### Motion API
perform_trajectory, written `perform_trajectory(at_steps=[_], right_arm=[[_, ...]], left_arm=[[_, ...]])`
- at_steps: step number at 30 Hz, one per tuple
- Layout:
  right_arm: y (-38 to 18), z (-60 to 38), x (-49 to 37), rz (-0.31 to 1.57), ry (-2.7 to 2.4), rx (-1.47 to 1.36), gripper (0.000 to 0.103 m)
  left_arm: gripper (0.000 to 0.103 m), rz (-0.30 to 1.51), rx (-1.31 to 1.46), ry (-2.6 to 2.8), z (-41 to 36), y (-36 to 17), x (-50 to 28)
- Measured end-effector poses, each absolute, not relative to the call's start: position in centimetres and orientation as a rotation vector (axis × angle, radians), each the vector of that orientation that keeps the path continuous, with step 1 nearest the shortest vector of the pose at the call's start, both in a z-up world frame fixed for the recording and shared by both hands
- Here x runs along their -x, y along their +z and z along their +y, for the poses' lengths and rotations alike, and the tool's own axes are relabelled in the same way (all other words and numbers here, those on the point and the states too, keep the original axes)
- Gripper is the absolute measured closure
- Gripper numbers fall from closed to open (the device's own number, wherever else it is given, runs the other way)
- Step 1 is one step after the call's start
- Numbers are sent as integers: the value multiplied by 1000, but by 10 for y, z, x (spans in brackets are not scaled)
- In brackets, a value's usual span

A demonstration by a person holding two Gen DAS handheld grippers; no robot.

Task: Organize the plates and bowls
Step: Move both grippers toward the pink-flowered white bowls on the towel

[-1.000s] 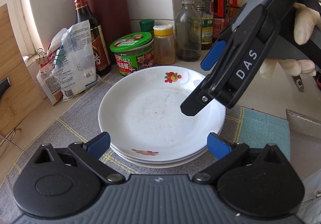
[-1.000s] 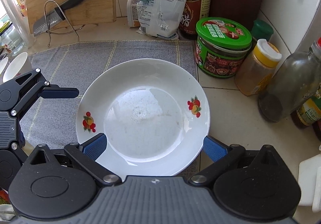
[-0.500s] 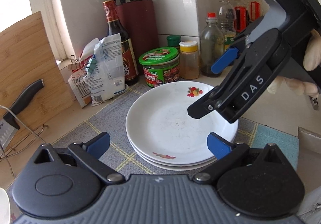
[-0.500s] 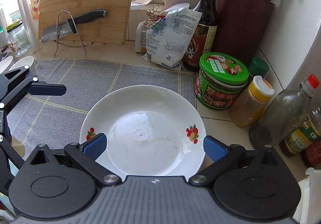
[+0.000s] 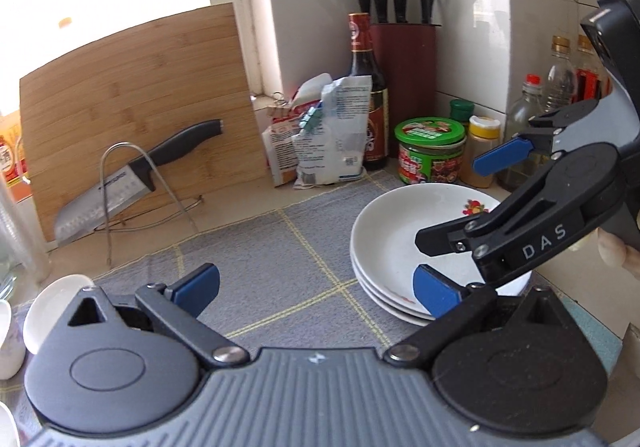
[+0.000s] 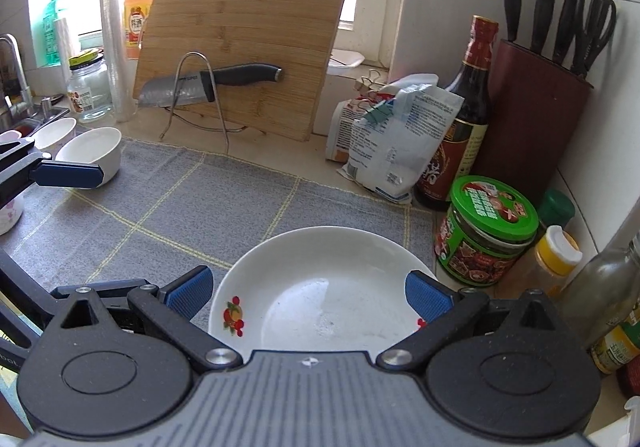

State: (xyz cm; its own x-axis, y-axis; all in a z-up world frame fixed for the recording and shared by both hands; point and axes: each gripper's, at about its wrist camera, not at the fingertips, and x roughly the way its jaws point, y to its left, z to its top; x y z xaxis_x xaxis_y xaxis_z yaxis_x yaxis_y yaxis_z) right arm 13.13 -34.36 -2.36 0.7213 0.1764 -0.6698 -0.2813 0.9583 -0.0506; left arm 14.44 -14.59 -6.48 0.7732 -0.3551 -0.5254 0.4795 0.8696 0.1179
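Grey checked matting (image 6: pixel 224 207) covers the counter, and the stack of plates (image 5: pixel 400 247) sits at its far right corner, just beside the green-lidded jar (image 6: pixel 490 231). Both grippers were low over that stack a second ago; now they have pulled back and up, so the views take in the cutting board (image 6: pixel 248 39) and the knife (image 6: pixel 208 81) on its wire stand, well left of the stack. That retreat suggests the plates are settled and the bowls come next. The left gripper (image 5: pixel 316 283) is spread wide and carries nothing, pointing at bare mat to the left of the stack. The right gripper (image 6: pixel 308 289) is also wide and empty, hanging above the near edge of the top plate without touching it. Containers: the top plate holds nothing but faint specks; the white bowl (image 6: pixel 92 153) far left of the stack looks empty; the knife block (image 6: pixel 536 111) behind the stack holds dark-handled knives and scissors
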Motion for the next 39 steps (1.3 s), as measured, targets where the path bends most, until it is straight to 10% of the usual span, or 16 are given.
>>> perform_trajectory(at_steps=[39], right_arm=[[-81, -14, -97, 834, 619, 282, 0]], left_arm=[[1, 606, -120, -193, 180, -87, -126]])
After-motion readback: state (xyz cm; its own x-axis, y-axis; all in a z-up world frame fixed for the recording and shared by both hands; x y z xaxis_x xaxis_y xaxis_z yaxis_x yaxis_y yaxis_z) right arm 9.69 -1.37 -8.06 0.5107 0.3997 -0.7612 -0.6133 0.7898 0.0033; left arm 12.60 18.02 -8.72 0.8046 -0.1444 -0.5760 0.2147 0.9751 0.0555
